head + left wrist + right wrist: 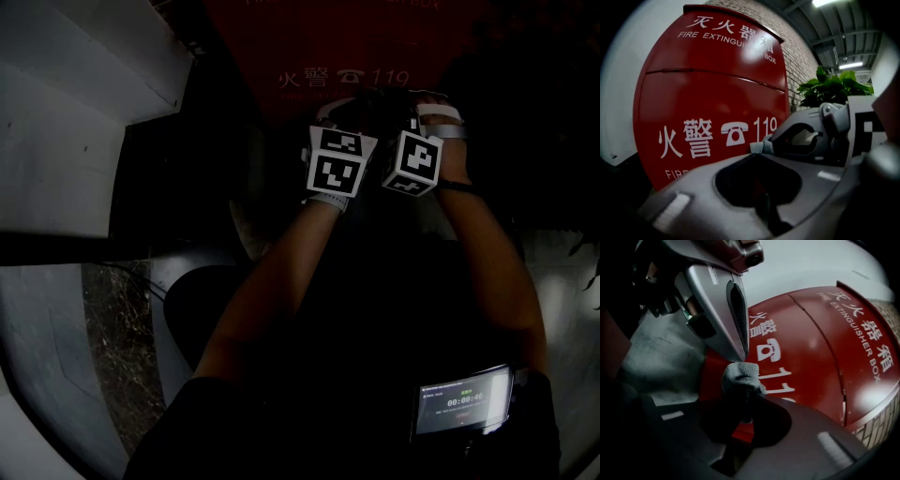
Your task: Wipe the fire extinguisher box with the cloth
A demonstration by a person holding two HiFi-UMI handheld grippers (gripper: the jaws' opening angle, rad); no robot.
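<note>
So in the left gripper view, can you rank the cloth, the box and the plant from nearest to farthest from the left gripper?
1. cloth: centre, right at the jaw tips.
2. box: left and centre, just behind the cloth.
3. plant: upper right, well back beyond the box's edge.

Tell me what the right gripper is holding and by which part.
The right gripper is shut on a grey fuzzy cloth, pinching a bunched part; a wad pokes out beyond the jaw tips.
</note>
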